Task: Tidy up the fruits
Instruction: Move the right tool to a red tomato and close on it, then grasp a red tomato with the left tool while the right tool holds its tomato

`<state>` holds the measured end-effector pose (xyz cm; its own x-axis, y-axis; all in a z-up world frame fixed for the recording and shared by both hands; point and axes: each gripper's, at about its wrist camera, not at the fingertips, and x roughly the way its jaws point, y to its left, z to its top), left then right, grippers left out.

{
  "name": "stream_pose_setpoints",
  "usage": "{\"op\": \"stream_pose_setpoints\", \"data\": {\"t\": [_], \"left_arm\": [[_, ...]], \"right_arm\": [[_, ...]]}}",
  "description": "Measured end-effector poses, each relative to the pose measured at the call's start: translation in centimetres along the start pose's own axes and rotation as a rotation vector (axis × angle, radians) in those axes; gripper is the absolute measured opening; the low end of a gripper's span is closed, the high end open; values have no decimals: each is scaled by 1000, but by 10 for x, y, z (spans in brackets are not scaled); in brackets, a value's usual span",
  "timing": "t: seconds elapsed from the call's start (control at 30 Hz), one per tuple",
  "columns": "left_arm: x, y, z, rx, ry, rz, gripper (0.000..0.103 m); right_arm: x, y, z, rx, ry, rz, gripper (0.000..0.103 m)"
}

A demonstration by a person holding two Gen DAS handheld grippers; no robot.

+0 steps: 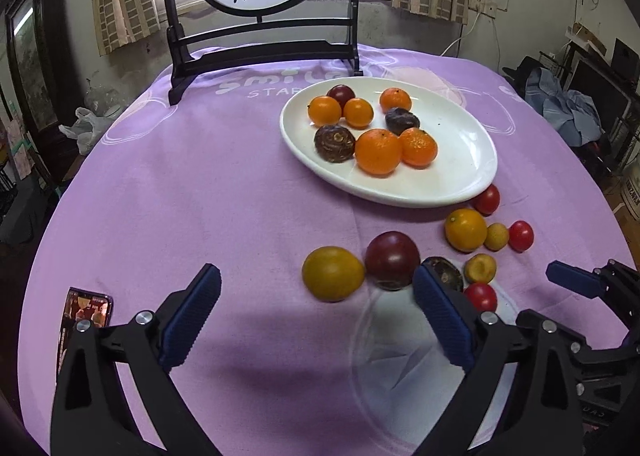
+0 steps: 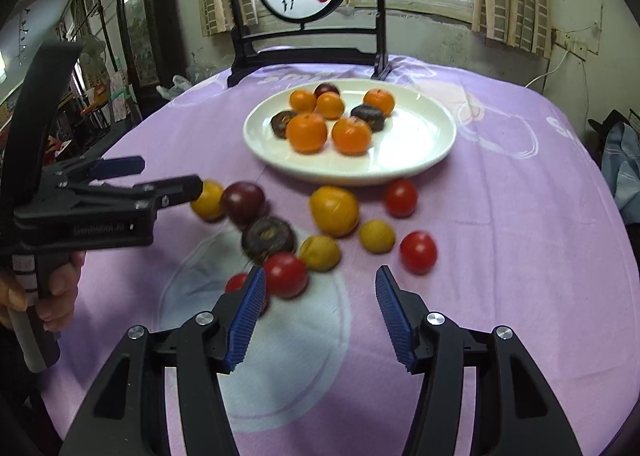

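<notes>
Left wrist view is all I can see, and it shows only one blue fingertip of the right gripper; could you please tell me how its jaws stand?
Observer: The right gripper has its jaws wide open, with nothing held between them, above the purple tablecloth.
Operator: Thank you. How many small red cherry tomatoes lie loose on that cloth? I count three.
Observer: Four. The fourth small red cherry tomato peeks out beside the right gripper's left finger, next to a larger-looking red tomato.
</notes>
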<state>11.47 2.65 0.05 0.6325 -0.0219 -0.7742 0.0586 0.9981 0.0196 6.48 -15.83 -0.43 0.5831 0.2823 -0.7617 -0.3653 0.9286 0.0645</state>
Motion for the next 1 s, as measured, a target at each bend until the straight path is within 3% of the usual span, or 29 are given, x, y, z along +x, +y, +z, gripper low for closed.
{"op": "stream_pose_setpoints", "data": {"t": [0.3, 0.6, 0.83, 0.87, 1.0], "left_arm": [[11, 22, -16, -51, 22, 43, 95], [14, 35, -17, -76, 14, 54, 95], [16, 37, -16, -86, 15, 54, 95], [16, 37, -17, -86, 16, 54, 95], [19, 36, -17, -79, 16, 60, 95]], "right_arm": [[5, 28, -22, -39, 51, 42, 58], [28, 54, -18, -55, 108, 33, 57], [40, 58, -7, 22, 106, -50, 38], [40, 59, -6, 26, 103, -68, 31], [39, 54, -7, 50, 100, -65, 28]]}}
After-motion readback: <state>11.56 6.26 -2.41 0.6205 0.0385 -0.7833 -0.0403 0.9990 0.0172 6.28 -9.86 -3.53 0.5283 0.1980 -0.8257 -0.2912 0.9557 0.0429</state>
